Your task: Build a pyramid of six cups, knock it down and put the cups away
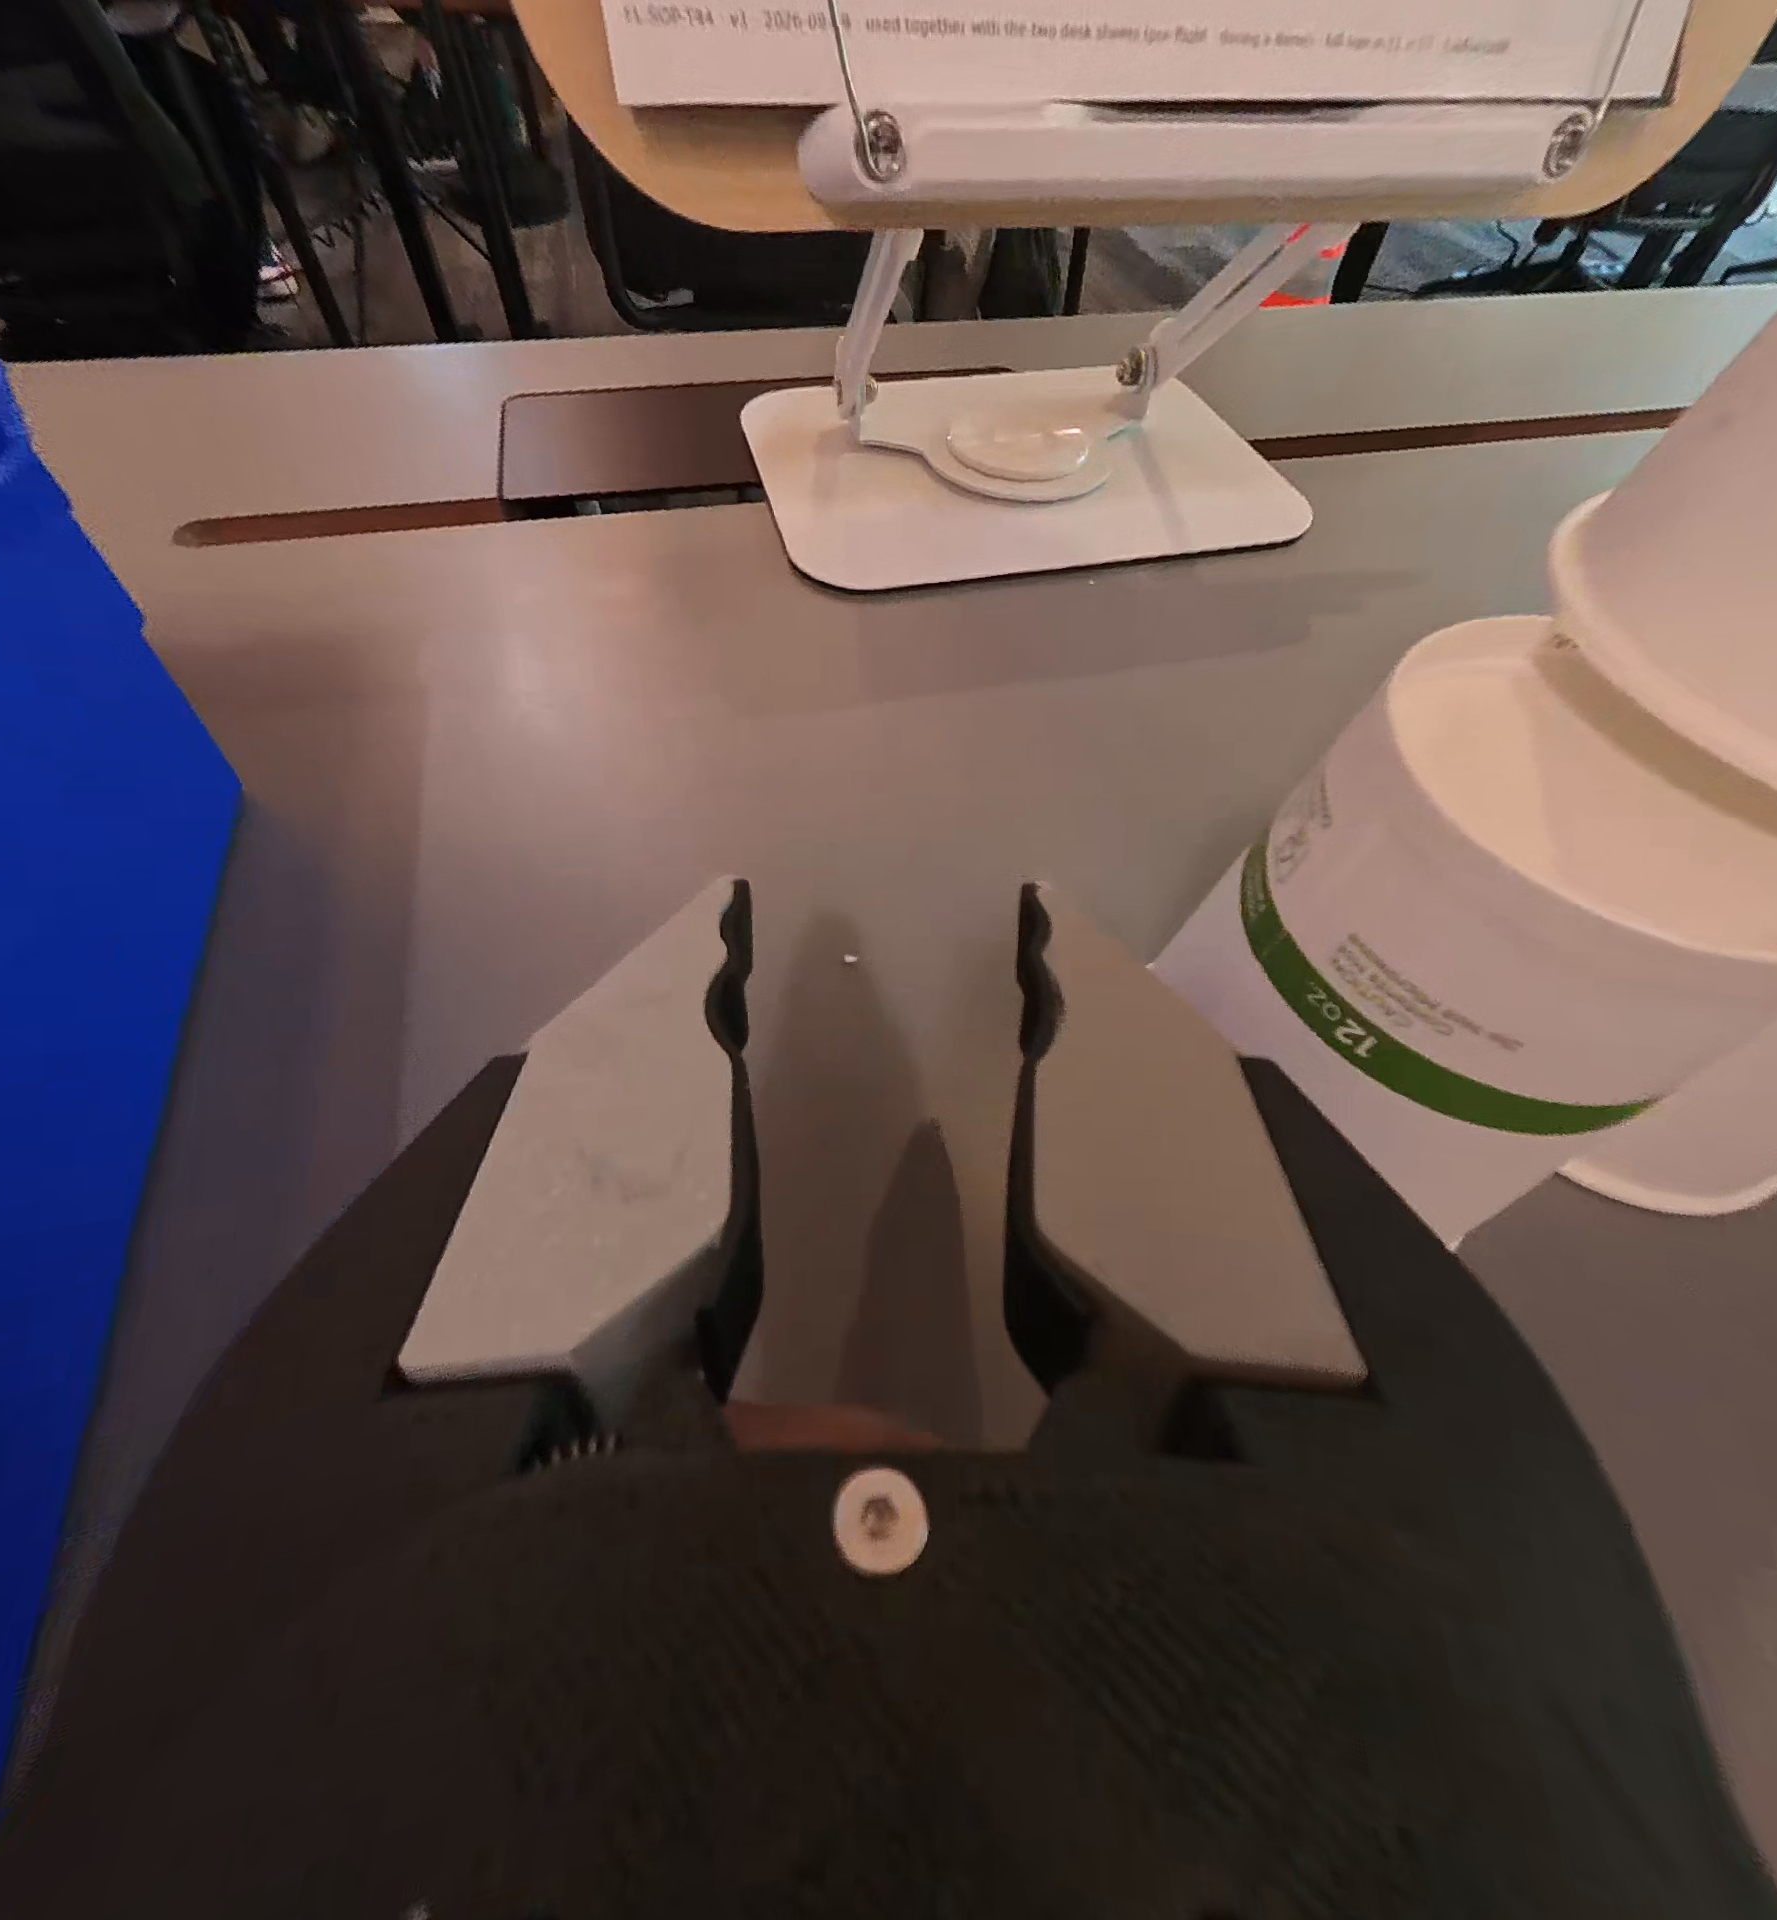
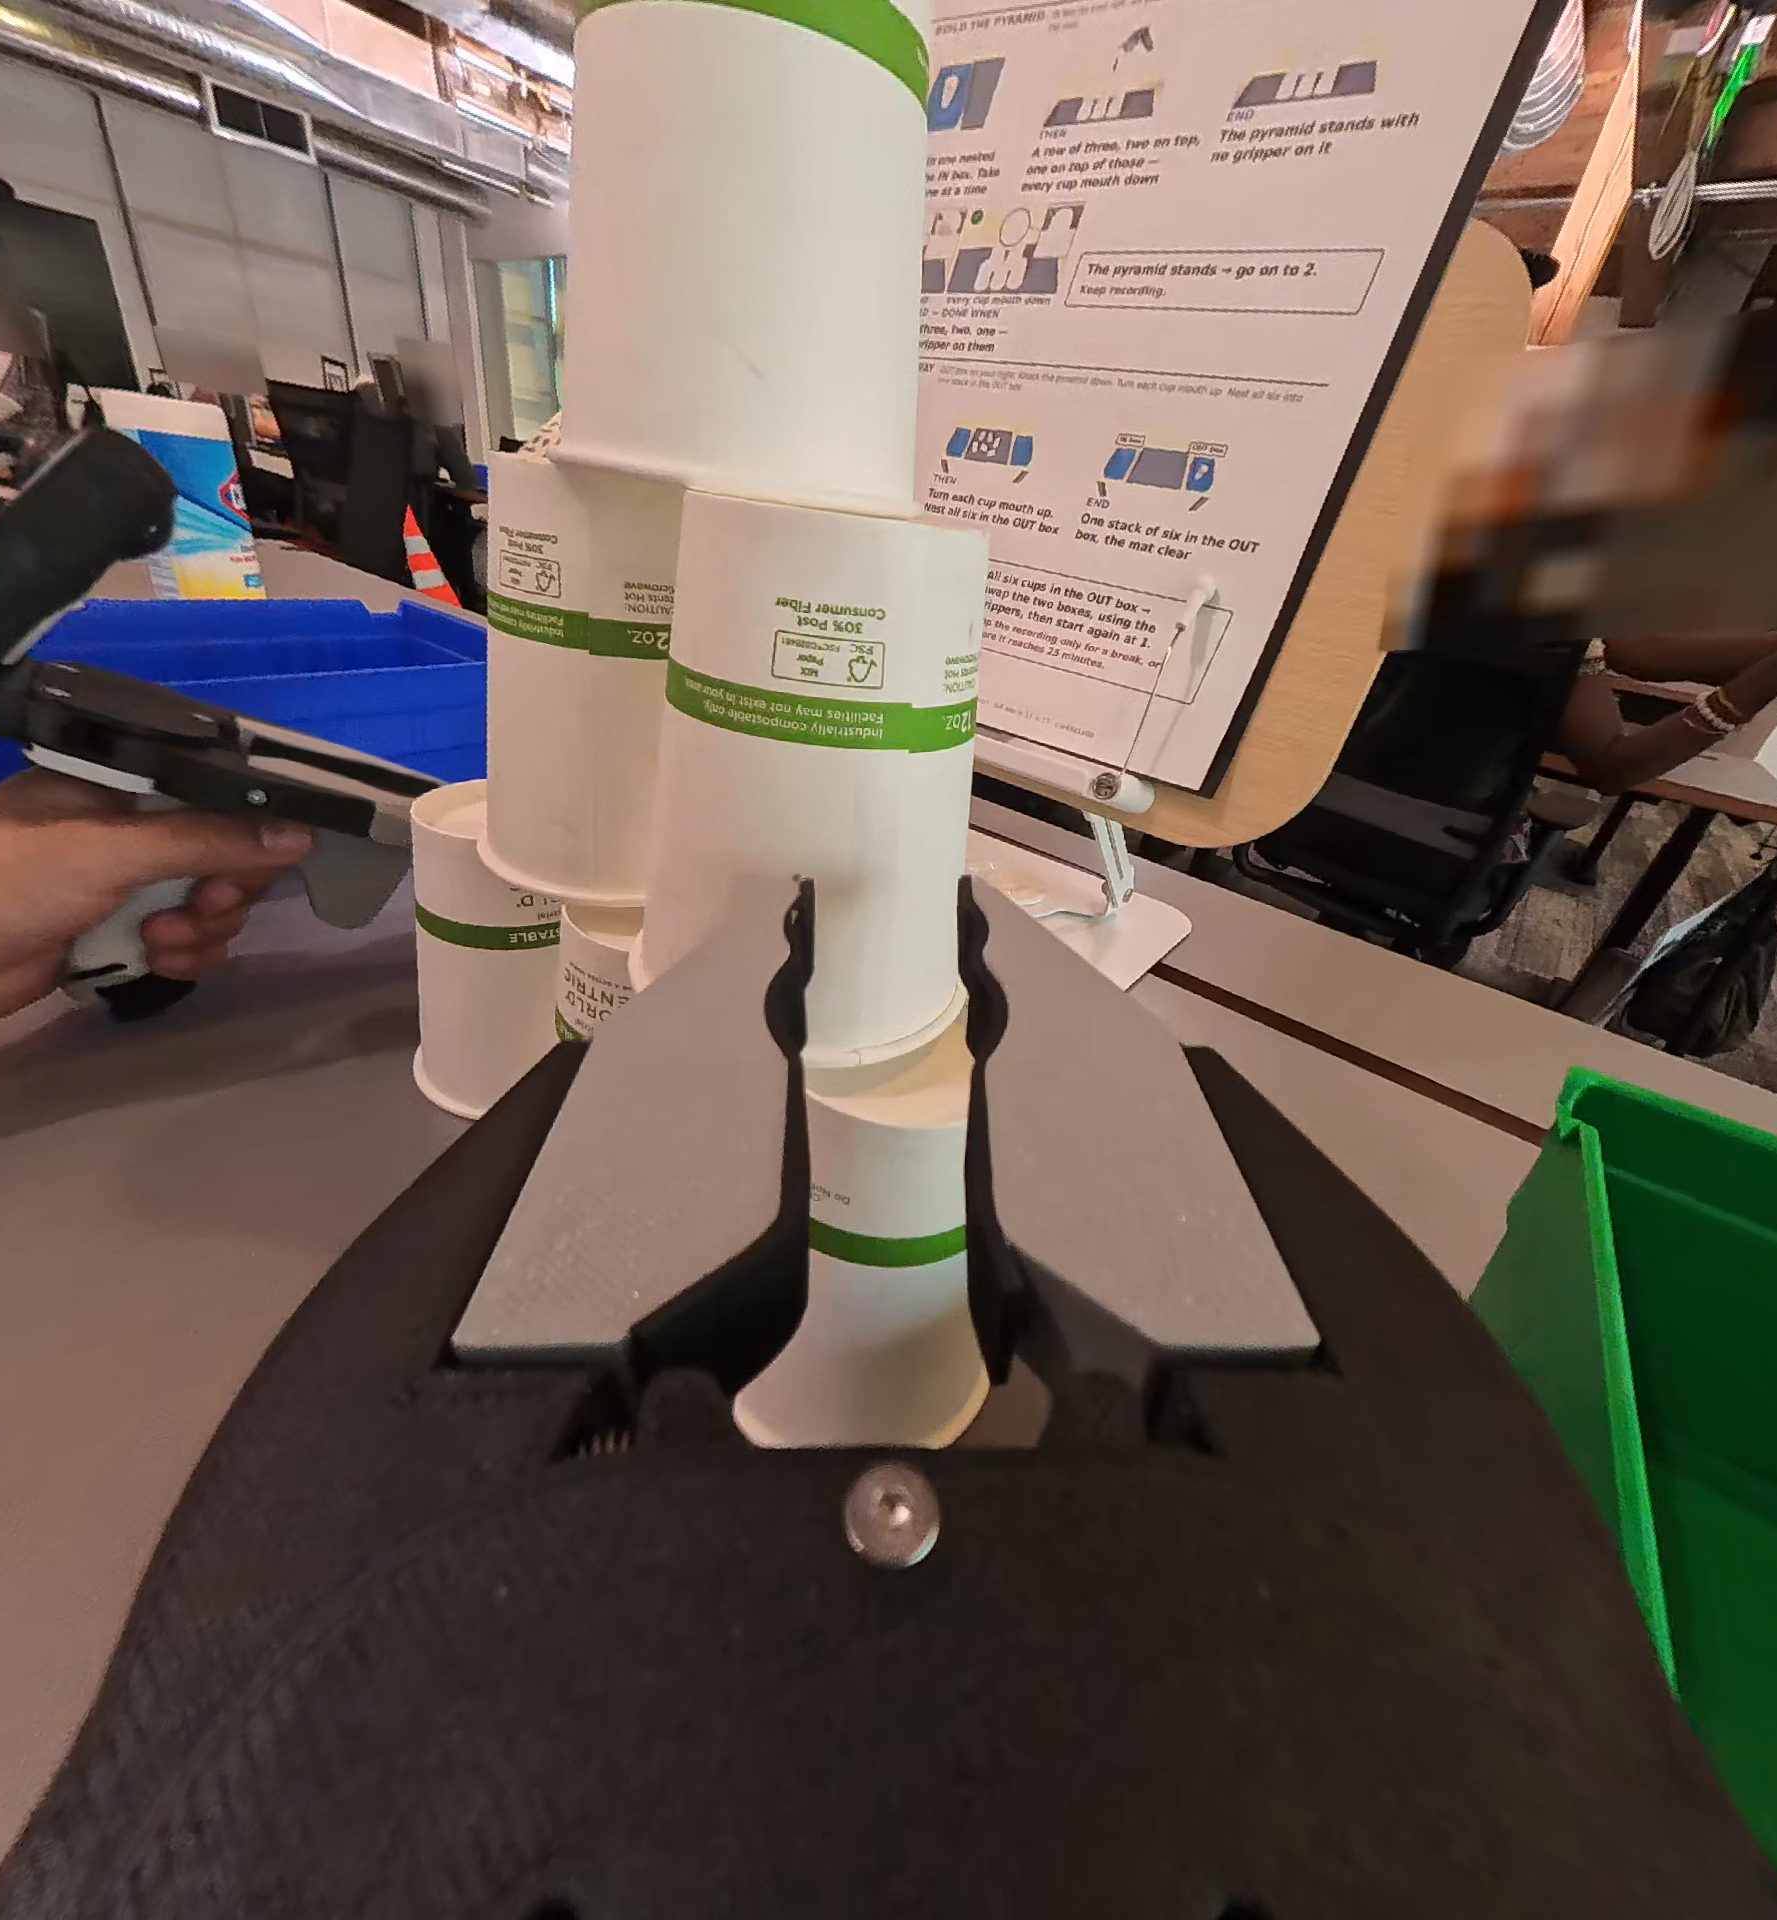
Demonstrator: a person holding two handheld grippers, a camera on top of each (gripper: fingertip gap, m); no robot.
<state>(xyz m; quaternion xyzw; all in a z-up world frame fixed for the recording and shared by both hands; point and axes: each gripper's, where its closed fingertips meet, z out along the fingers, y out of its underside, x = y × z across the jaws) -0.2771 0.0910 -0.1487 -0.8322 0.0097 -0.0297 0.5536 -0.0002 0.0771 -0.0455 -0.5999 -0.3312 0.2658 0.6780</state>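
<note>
Six white paper cups with green bands stand mouth down as a pyramid on the grey table [image 2: 188,1299]. The top cup [image 2: 749,260] rests on two middle cups [image 2: 822,748]. Three bottom cups stand under them, the nearest one [image 2: 884,1195] straight ahead of my right gripper [image 2: 884,894]. That gripper's jaws stand partly apart and the cup shows through the gap; I cannot tell whether they touch it. My left gripper [image 1: 884,904] is open and empty over bare table, with the pyramid [image 1: 1486,883] to its right. It also shows at the left of the right wrist view [image 2: 344,831].
A blue bin [image 1: 32,831] stands at the left, also seen behind the left gripper [image 2: 271,675]. A green bin [image 2: 1715,1351] stands at the right. An instruction board [image 2: 1175,364] on a white stand [image 1: 1019,488] is behind the pyramid. A person's arm [image 2: 1673,717] rests at another table beyond. Across from one pair of fingers to the other is roughly 30 cm. About 7 cm separates my left fingertips from the pyramid [image 1: 1486,883]. My right gripper's tips are some 11 cm from the top cup [image 2: 749,260].
</note>
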